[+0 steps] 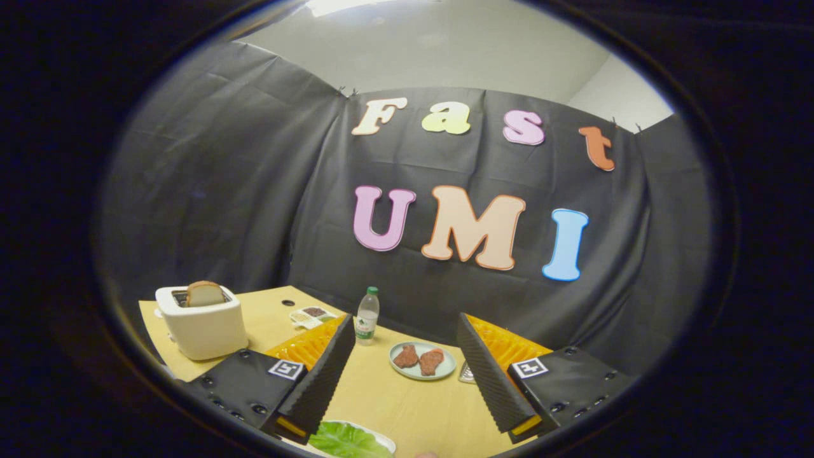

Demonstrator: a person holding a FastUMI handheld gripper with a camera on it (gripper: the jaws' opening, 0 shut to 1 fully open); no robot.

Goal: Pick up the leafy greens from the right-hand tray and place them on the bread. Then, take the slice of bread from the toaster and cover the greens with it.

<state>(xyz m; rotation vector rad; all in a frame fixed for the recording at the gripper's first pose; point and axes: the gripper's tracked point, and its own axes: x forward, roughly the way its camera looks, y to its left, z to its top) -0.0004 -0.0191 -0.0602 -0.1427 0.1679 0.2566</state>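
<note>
My gripper (406,343) stands open above the wooden table, nothing between its two black ribbed fingers (321,381). Low between the finger bases lie the leafy greens (346,440) on a white plate (380,439), partly cut off from sight. A white toaster (203,324) stands at the table's far left beyond the left finger, with a brown slice of bread (205,294) sticking up out of its slot.
A pale plate (447,369) with two reddish meat pieces (418,360) lies ahead between the fingers. A water bottle (367,316) stands by the left fingertip. Small sauce dishes (310,315) sit behind the toaster. Orange trays (304,346) lie behind both fingers.
</note>
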